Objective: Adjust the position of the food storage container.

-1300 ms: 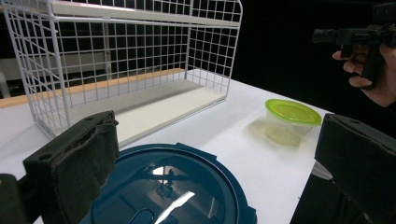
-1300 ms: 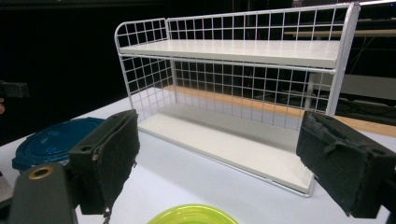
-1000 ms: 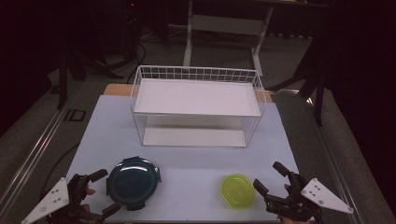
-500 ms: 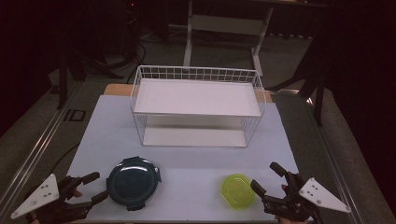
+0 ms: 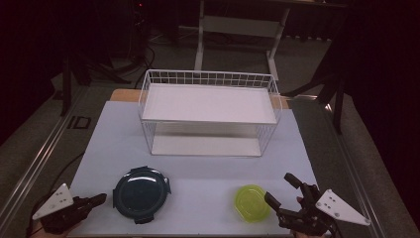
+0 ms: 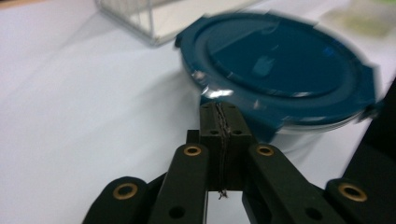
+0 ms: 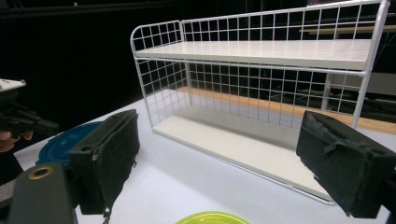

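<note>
Two lidded containers lie flat on the white counter (image 5: 198, 173), lids facing up, in front of a white wire rack (image 5: 208, 111) with two shelves. The dark blue round container (image 5: 141, 193) sits at the near left; being round, it has no long axis, and its lid tabs stick out at the rim. In the left gripper view its right edge is blurred. The yellow-green container (image 5: 252, 202) sits at the near right, well apart from the blue one; in the right gripper view its rim is cut off by the bottom edge. The left hand-held gripper (image 5: 96, 199) has its jaws pressed together on nothing, the tips pointing at the blue container's near rim, just short of it. The right hand-held gripper (image 5: 282, 191) is spread wide, just beside the yellow-green container, without touching it.
</note>
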`<state>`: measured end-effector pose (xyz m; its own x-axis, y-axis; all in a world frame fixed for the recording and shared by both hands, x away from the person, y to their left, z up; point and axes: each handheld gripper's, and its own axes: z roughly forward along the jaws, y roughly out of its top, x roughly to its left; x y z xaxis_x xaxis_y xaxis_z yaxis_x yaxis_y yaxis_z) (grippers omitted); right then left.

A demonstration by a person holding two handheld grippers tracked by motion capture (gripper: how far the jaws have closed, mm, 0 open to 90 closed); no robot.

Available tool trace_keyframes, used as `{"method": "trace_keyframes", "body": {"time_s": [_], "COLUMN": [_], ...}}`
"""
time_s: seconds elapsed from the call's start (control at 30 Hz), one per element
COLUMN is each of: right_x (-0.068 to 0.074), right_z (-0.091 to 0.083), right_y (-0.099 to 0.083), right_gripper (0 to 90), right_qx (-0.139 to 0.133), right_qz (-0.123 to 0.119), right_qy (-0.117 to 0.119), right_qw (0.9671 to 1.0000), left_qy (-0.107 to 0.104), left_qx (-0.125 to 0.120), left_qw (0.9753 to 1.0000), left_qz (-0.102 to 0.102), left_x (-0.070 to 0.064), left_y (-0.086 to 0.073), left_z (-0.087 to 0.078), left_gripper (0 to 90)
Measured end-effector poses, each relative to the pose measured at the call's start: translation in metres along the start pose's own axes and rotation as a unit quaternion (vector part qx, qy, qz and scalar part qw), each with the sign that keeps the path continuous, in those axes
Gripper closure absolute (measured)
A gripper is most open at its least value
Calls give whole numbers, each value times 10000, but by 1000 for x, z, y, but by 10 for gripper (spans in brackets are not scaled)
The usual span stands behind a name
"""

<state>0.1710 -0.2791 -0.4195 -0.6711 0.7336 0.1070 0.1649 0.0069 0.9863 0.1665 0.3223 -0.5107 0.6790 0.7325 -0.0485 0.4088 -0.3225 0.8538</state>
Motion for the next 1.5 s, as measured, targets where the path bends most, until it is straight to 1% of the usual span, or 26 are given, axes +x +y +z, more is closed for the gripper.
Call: {"method": "trace_keyframes", "body": {"time_s": [0.1, 0.13, 0.2, 0.43, 0.53, 0.73, 0.83, 0.93, 1.3, 1.4, 1.5], "right_x": [0, -1, -1, -2, -1, -1, -2, -2, -1, -1, -1], "right_z": [0, 0, 0, 1, 2, 2, 2, 2, 4, 5, 6], "right_y": [0, 0, -1, -2, -2, -1, -2, -2, -3, -4, -5], "right_gripper": [126, 126, 126, 126, 126, 127, 127, 128, 129, 129, 129], "right_qx": [-5, -1, 6, 12, 23, 19, 28, 30, 103, 133, 135], "right_qz": [-2, 5, 12, 58, 56, 53, 71, 62, 38, 48, 48], "right_qy": [16, 19, 10, 36, 43, 52, 74, 79, 115, 126, 157], "right_qw": [10000, 10000, 10000, 10000, 10000, 10000, 9999, 9999, 9999, 9998, 9998], "left_qy": [-74, -168, -137, -200, -296, -468, -553, -628, -827, -860, -892], "left_qx": [64, 69, 98, 127, 165, 229, 241, 292, 315, 313, 326], "left_qw": [9999, 9998, 9998, 9996, 9994, 9986, 9982, 9975, 9959, 9956, 9954], "left_qz": [-67, -118, -101, -135, -104, 25, 51, 149, 165, 175, 151], "left_x": [-1, -2, -3, -2, -4, -9, -12, -14, -17, -18, -17], "left_y": [0, 0, 1, 1, 5, 18, 23, 29, 46, 49, 49], "left_z": [6, 9, 12, 14, 19, 38, 46, 54, 82, 87, 88], "left_gripper": [890, 890, 890, 891, 891, 890, 891, 890, 890, 890, 890]}}
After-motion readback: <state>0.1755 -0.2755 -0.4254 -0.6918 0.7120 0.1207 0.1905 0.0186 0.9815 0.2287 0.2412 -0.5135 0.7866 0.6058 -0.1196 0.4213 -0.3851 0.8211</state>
